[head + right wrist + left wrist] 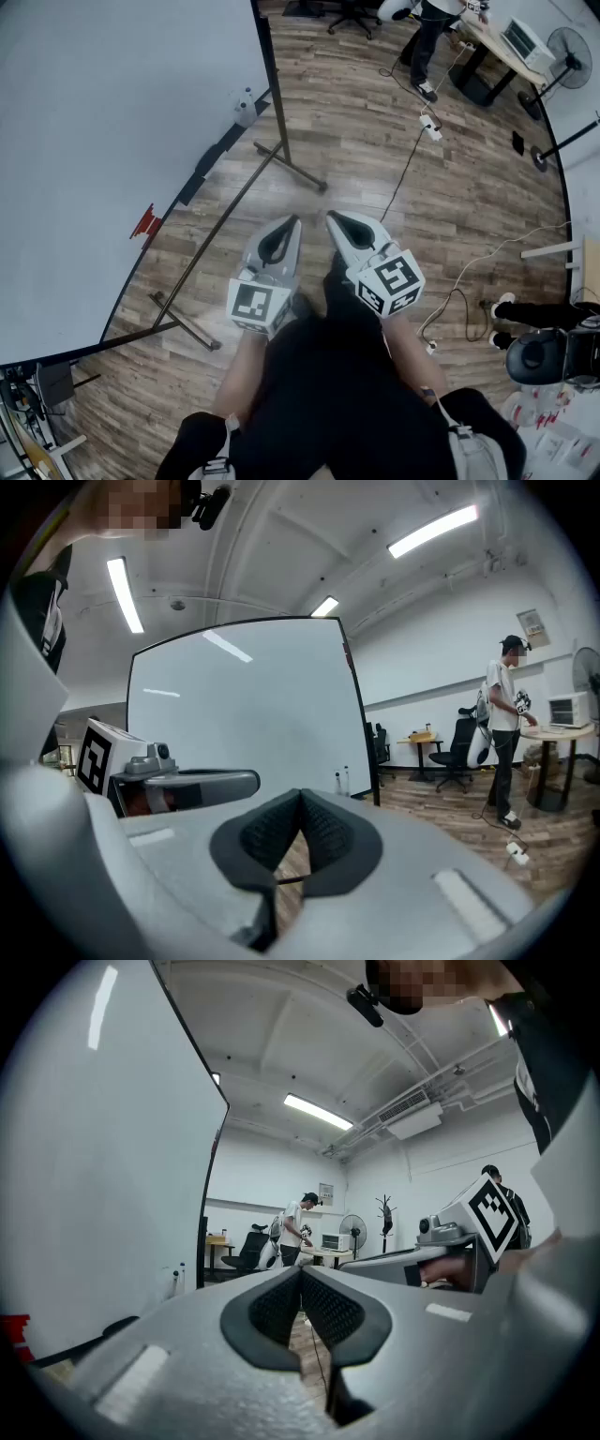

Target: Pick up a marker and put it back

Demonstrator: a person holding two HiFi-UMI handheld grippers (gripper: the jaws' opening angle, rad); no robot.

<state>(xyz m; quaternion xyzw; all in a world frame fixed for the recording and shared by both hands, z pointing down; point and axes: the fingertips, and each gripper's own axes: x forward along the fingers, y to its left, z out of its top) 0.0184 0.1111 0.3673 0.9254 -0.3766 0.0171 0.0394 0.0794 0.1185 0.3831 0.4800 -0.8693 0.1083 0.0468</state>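
Left tool [293, 222] and right tool [331, 218] are hovering closed, gripping nothing; the approach is probably only starting, calling for reaching the whiteboard tray [211, 167] and opening.

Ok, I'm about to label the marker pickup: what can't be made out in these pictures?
Head view: the red thing on the whiteboard's lower edge is too small to call a marker.
Left gripper view: the near part of that edge is hidden behind the left gripper's own body.
Right gripper view: two small upright items by the board's foot are too small to identify.
Head view: the standing person is cut off by the top edge.
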